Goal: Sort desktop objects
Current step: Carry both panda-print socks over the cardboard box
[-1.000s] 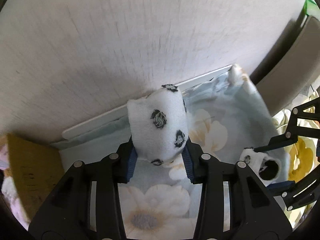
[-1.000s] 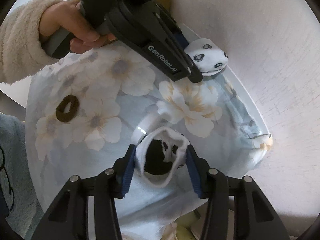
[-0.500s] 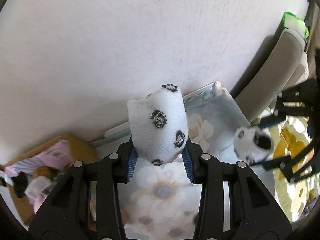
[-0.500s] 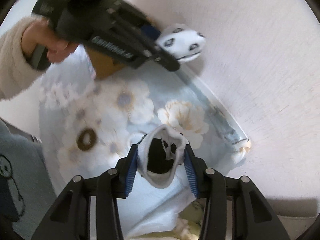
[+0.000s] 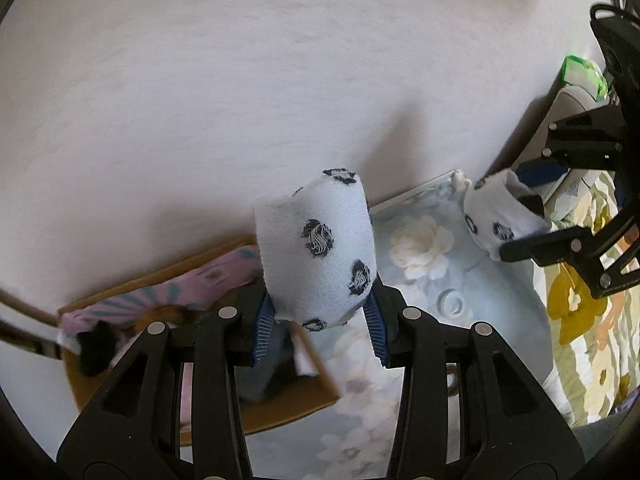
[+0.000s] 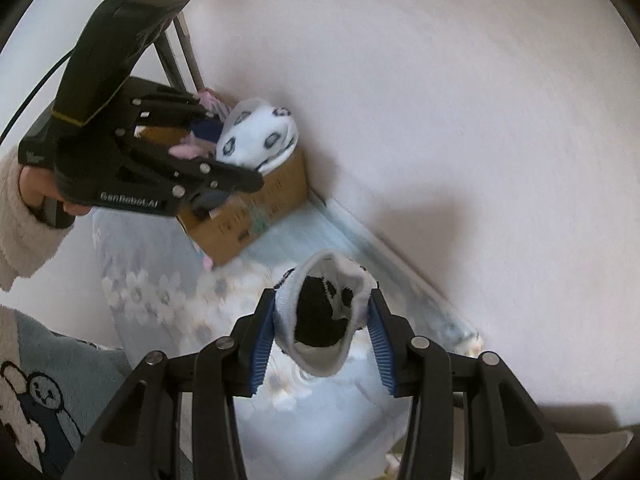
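Between left fingers (image 5: 264, 320): sock (image 5: 316, 252).

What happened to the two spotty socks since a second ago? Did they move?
Both went up. The left gripper carried its spotted sock up off the flowered cloth and over the cardboard box. The right gripper lifted its sock above the cloth too. Nothing was let go: each gripper still pinches its sock, and the cloth stayed flat.

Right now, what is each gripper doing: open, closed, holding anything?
Left gripper: closed on a white spotted sock, above the cardboard box.
Right gripper: closed on the other white spotted sock, cuff facing the camera.
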A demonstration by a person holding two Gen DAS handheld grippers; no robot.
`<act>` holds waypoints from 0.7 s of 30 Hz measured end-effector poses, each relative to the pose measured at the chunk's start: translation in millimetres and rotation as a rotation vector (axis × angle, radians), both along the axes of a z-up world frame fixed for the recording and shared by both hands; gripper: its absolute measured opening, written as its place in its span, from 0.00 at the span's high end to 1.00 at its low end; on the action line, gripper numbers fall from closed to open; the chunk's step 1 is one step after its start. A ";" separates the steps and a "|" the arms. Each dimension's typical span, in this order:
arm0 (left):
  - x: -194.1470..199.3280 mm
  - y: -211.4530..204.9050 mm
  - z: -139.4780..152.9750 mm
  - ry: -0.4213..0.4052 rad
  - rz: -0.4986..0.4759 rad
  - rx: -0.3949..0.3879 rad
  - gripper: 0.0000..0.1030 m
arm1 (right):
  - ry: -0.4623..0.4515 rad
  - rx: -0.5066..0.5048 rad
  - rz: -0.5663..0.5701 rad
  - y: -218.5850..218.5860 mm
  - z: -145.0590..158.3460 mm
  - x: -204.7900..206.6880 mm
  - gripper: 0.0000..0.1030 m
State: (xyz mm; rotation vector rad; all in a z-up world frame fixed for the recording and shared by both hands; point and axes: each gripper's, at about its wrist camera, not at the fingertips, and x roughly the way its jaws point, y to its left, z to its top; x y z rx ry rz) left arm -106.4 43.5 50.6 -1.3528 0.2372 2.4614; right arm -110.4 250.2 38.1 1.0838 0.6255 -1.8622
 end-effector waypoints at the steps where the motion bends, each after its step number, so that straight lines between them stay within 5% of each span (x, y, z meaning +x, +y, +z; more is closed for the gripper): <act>1: 4.3 -6.8 2.3 0.004 0.006 -0.001 0.64 | 0.005 -0.009 0.001 -8.7 4.8 1.5 0.60; 12: 4.5 -127.5 -2.4 0.003 0.120 -0.005 0.64 | 0.023 -0.082 0.002 -98.7 26.9 10.1 0.60; 21: 11.1 -187.2 -22.7 -0.027 0.176 -0.033 0.64 | -0.031 -0.089 0.046 -174.2 4.0 16.3 0.60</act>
